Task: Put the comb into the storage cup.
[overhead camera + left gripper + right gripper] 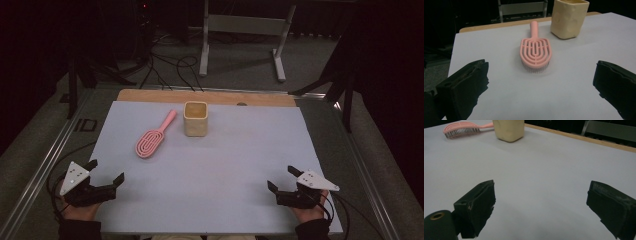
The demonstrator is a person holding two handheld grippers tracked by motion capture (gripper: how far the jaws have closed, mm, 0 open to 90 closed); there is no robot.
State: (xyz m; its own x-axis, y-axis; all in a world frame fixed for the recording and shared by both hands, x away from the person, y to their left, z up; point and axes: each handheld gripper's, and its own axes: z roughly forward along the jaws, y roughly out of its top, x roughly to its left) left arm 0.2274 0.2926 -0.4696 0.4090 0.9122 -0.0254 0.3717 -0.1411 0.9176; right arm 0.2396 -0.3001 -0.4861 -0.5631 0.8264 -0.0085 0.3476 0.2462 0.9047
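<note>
High view: both claws, left claw (pixel 106 171) and right claw (pixel 281 179), rested released at the pale grey surface's (pixel 220 170) near edge, nothing grasped. The start, seemingly; next, a reach forward. Farther left lay the pink slotted plastic hairbrush (pixel 153 138), handle pointing away toward the cream square cup (pixel 195 119).

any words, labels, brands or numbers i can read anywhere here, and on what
None: no readable text shows in any view.
The pink hairbrush is plain.
The cream cup is plain.
The light table cover carries no print.
The left gripper and right gripper show no markings that can be read.
</note>
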